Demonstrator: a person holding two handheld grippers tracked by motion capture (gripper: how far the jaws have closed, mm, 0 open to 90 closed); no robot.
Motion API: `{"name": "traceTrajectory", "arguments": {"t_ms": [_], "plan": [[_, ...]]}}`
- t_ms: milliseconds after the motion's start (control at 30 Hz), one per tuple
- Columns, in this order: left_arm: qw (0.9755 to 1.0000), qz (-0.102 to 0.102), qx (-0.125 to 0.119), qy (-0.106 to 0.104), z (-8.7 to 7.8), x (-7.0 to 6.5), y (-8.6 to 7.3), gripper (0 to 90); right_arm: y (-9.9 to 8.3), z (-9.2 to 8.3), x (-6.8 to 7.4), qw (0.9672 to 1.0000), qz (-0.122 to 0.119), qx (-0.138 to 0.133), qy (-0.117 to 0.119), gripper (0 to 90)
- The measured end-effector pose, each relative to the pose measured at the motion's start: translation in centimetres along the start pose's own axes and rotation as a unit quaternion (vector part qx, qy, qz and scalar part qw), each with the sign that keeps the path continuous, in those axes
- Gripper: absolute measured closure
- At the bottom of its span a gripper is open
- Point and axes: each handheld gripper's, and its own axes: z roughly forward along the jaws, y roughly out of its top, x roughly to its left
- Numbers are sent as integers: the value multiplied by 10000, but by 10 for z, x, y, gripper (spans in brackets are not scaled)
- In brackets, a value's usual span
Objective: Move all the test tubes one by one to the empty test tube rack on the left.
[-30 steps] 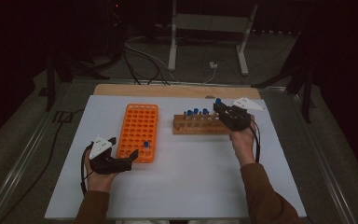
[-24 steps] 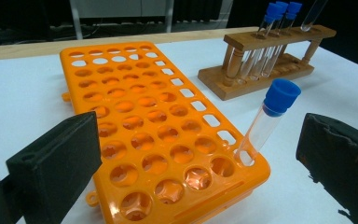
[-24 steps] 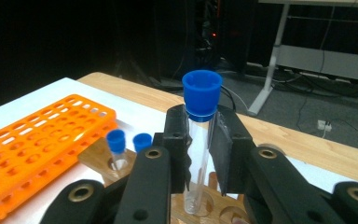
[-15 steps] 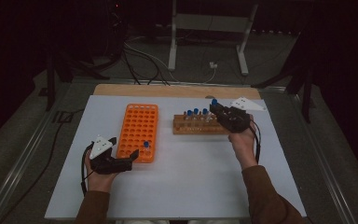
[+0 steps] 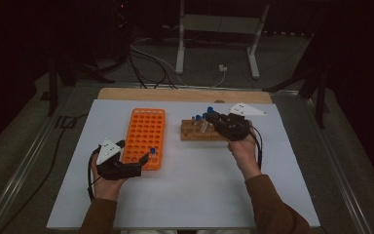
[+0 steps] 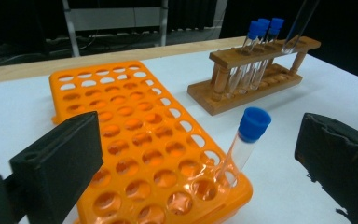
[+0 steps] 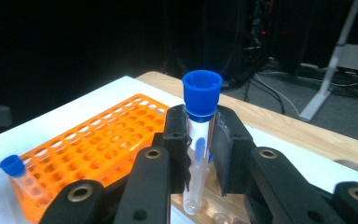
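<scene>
Tube in hand: the right gripper [image 7: 200,154] holds a clear test tube [image 7: 198,158] with a blue cap [image 7: 202,95]. Its two black jaws squeeze the tube just under the cap.
Where it is: the tube hangs just above the wooden rack [image 5: 202,131], on the far right part of the white table [image 5: 190,190]. Its round bottom is out of the holes.
How it feels: I think it is very light, stiff and smooth. It may be glass or hard plastic, so it could crack or slip.
Best place to hold: high up, just below the cap, like now. The cap's edge helps stop it from sliding down.
How hard to squeeze: gently, I think. Too hard could break it.
Left gripper: the left gripper [image 5: 139,168] has its jaws wide apart with nothing pinched. It sits at the near end of the orange rack [image 5: 143,136].
Other tube: one capped tube [image 6: 240,144] stands tilted in a near corner hole of the orange rack, between the open jaws but not touched.
Still in the wooden rack: a few more blue-capped tubes [image 6: 256,51].
</scene>
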Motion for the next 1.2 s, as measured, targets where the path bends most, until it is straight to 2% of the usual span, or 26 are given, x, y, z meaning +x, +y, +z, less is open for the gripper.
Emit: {"name": "traceTrajectory", "arguments": {"t_ms": [200,433,667,967,1200], "plan": [[10000,45,-43,-24,4,-1,13,45,5,11,16,9997,-55,96,216,765],[9997,175,31,-154,18,-9,29,63,9,23,36,9988,-132,140,461,765],[9992,237,116,-314,33,-14,37,91,17,35,54,9973,-150,133,700,764],[9981,490,30,-372,39,-24,44,258,23,46,76,9949,-199,156,976,764],[9966,624,-133,-513,40,-28,51,501,25,51,88,9930,-225,194,1144,764]]}}
